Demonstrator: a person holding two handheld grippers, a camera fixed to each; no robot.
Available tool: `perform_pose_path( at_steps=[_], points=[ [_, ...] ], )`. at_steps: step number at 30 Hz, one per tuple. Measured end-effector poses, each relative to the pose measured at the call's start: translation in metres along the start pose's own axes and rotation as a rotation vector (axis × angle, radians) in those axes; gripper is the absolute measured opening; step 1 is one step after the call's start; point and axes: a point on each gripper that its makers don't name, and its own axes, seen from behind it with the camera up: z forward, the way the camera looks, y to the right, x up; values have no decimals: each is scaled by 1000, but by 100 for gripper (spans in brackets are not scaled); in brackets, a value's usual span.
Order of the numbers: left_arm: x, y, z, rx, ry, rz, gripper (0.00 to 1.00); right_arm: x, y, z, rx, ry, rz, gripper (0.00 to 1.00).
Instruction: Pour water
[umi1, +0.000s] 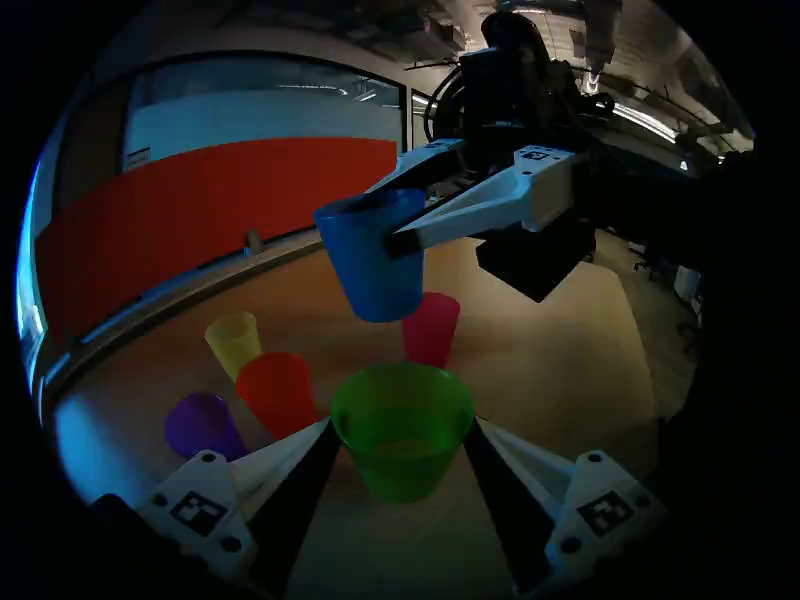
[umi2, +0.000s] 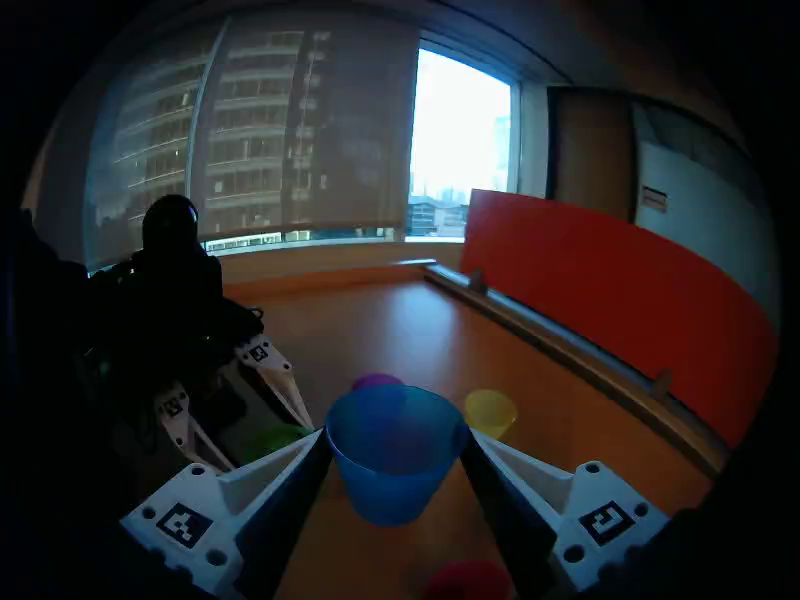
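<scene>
Green cup (umi1: 402, 440) sits clamped between the two fingers of the left hand-held gripper (umi1: 400, 428), low by the tabletop (umi1: 570, 360); whether it rests on the surface cannot be told. At twelve o'clock from it in the left gripper view, the right hand-held gripper (umi1: 392, 215) grips the blue cup (umi1: 372, 270), both fingers pressed on its sides, raised clear of the tabletop. Four more cups stand beyond the green one: purple cup (umi1: 203, 425) at nine o'clock, orange cup (umi1: 277, 392) and yellow cup (umi1: 233, 342) at ten, pink cup (umi1: 431, 330) at twelve, below the blue one.
</scene>
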Motion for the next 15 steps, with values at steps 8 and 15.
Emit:
perform_pose_path(
  at_steps=[8, 15],
  points=[
    [-7, -1, 1, 2, -20, 7, 85, -14, -3, 4, 6, -26, -4, 92],
    [-12, -2, 1, 4, -35, -5, 85, -26, -4, 7, 9, -48, -5, 92]
  ],
)
